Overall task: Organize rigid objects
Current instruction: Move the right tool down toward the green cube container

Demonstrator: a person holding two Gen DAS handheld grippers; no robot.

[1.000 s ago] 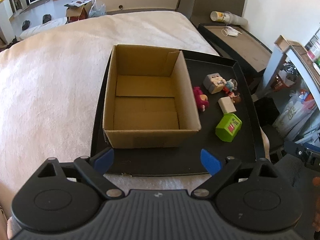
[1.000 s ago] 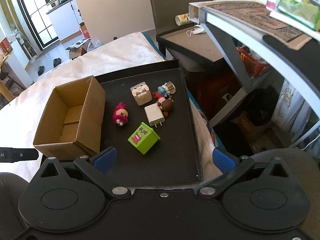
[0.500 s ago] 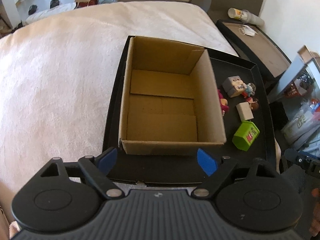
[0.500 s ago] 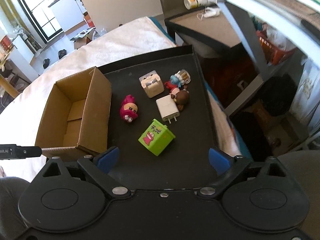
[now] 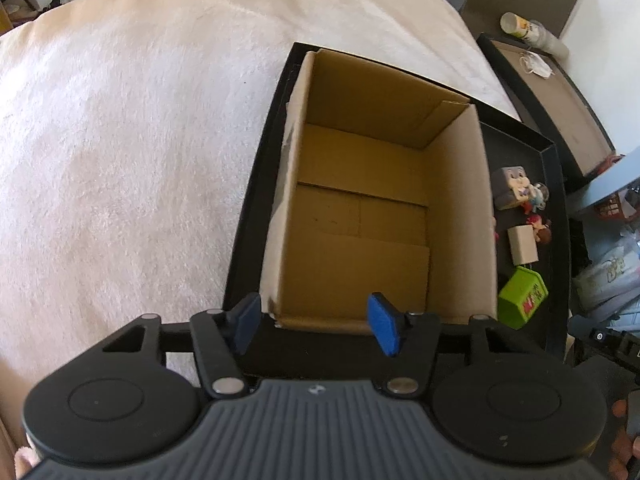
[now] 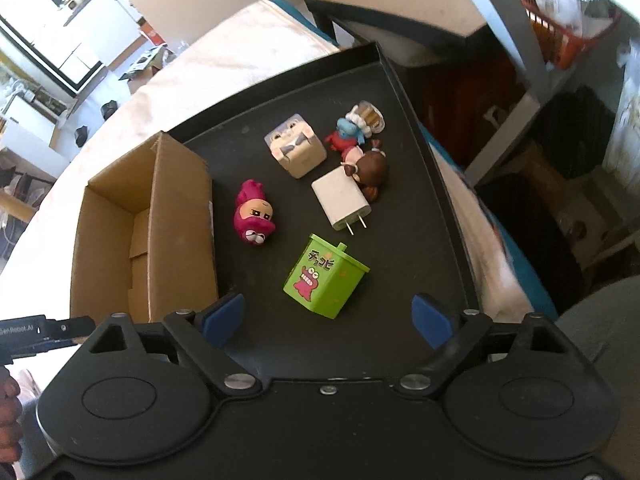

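Note:
An open, empty cardboard box (image 5: 384, 200) stands at the left of a black tray (image 5: 248, 216). My left gripper (image 5: 316, 326) hovers open at the box's near wall, its fingers either side of the near left corner. To the right of the box (image 6: 148, 232) lie a pink figure (image 6: 254, 220), a white charger (image 6: 340, 198), a grey-white cube (image 6: 296, 150), a brown figure (image 6: 370, 168) and a blue-and-red figure (image 6: 348, 132). A green cartoon box toy (image 6: 324, 278) sits nearest, just ahead of my open right gripper (image 6: 327, 319), level with the gap between its fingers.
A white fuzzy blanket (image 5: 120, 160) covers the surface left of and behind the tray. A dark side table (image 5: 560, 92) with a cup and a mask stands at the far right. A shelf with a red basket (image 6: 560, 36) rises to the right of the tray (image 6: 440, 200).
My left gripper has moved forward and left up to the box, and its jaws have narrowed. My right gripper has come down closer to the green toy.

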